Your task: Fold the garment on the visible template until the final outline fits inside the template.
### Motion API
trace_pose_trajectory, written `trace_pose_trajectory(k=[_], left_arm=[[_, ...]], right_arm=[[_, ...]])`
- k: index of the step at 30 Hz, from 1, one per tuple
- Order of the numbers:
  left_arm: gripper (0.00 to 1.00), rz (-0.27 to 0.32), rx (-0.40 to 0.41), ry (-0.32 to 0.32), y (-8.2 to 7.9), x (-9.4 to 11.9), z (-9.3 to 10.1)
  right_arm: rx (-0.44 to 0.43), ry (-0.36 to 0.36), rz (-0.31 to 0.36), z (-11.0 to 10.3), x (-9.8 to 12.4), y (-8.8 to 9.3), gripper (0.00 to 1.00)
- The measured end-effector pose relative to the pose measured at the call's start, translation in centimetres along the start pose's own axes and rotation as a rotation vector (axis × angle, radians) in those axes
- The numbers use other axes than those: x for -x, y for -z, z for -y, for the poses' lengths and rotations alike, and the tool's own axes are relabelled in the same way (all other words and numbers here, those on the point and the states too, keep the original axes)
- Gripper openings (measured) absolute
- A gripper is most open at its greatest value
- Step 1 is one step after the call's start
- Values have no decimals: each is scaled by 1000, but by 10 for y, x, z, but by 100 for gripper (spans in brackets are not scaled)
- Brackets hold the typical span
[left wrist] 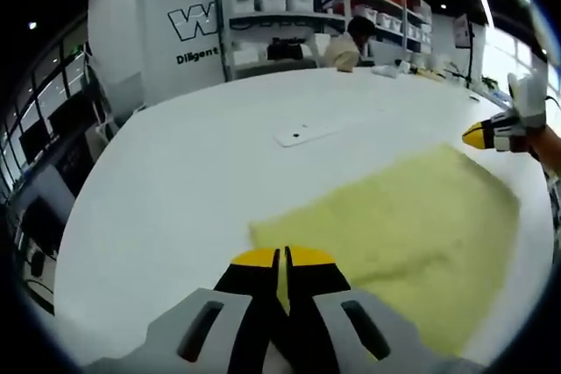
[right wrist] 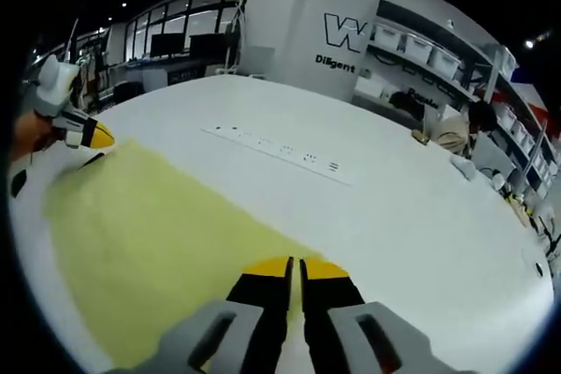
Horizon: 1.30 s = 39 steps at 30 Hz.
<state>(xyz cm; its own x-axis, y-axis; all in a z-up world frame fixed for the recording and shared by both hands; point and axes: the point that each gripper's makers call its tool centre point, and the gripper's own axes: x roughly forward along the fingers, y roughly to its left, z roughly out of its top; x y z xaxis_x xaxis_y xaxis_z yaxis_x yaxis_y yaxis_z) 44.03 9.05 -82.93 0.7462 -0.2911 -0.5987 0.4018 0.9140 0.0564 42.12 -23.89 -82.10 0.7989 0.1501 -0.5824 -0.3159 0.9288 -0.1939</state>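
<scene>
Yellow garment (left wrist: 412,234) spread flat on white table (left wrist: 175,181), seen in left gripper view reaching from just ahead of the jaws toward the table's right edge. Left gripper (left wrist: 282,260) low at near corner of the cloth, yellow-tipped jaws pressed together with a sliver of yellow fabric visible between them. Right gripper (right wrist: 293,267) likewise closed at the cloth's edge in right gripper view; whether fabric is pinched cannot be told. Small white plate (left wrist: 296,134) lying on the table beyond the garment. Row of small marks (right wrist: 276,148) across the tabletop in right gripper view. Shelving with white bins (left wrist: 272,2) behind.
</scene>
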Motion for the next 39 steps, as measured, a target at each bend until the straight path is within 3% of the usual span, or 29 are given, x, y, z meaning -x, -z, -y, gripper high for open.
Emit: trace_pose_trajectory(k=[13, 24, 32, 39], left_arm=[[3, -10, 34, -4, 27, 58, 12], [2, -40, 59, -1, 66, 103, 36], [2, -60, 61, -3, 86, 121, 47], [3, -88, 63, -4, 108, 123, 55]], right_arm=[[-11, -1, 11, -24, 63, 18, 1], [-16, -7, -11, -43, 109, 45, 1], [-15, -12, -24, -56, 134, 60, 0], [-32, -15, -53, -60, 141, 83, 0]])
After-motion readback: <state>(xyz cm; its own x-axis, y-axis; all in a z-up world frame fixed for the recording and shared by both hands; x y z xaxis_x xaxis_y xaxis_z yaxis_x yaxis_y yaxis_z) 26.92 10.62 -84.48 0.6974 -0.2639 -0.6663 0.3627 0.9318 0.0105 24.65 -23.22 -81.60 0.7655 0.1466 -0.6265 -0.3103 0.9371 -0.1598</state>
